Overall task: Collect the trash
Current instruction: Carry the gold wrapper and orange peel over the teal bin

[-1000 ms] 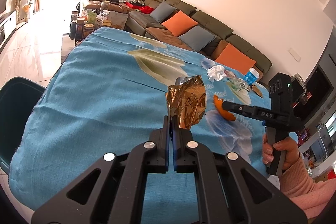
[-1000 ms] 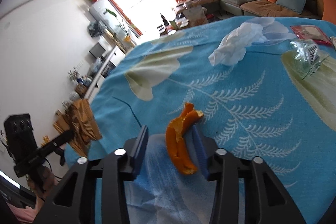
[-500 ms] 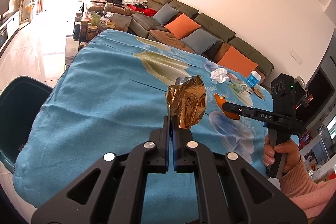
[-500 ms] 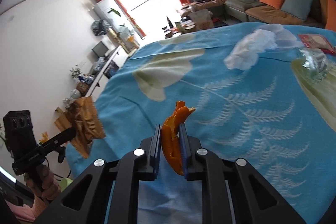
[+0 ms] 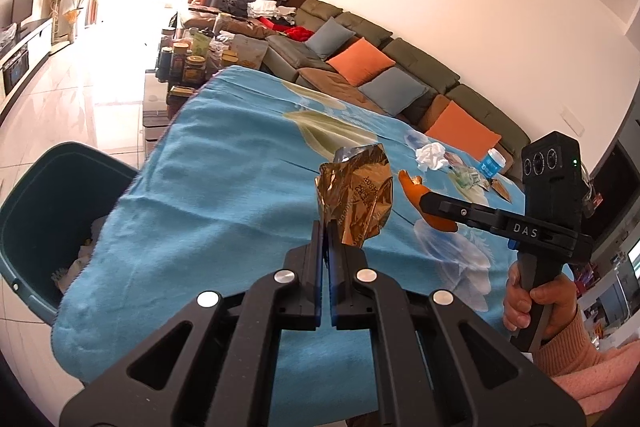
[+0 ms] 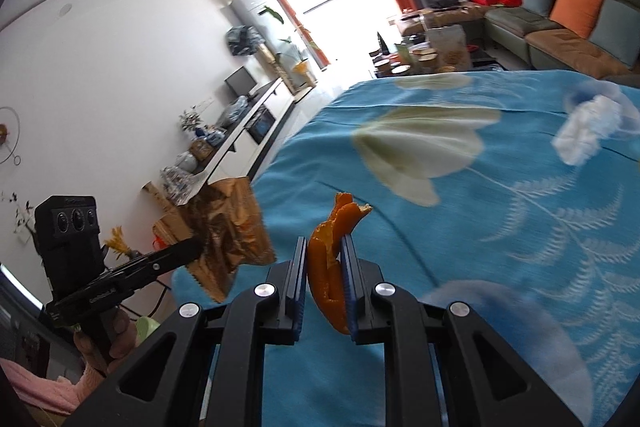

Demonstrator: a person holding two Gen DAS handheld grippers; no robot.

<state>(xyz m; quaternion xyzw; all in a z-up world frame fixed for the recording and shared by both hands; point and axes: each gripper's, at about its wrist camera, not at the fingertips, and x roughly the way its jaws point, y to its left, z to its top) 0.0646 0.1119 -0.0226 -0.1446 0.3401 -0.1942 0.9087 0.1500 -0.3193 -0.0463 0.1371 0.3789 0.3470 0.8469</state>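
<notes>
While the blue floral tablecloth (image 5: 224, 195) fills both views with a dark green bin (image 5: 44, 211) at its edge, my left gripper (image 5: 325, 227) pinches a crumpled gold wrapper (image 5: 358, 195) and my right gripper (image 6: 323, 255) (jaws just closed) clamps an orange peel (image 6: 330, 259) above the cloth.

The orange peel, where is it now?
The orange peel is clamped in the right gripper, lifted above the blue tablecloth. In the left wrist view it hangs just right of the gold wrapper held by the left gripper.
</notes>
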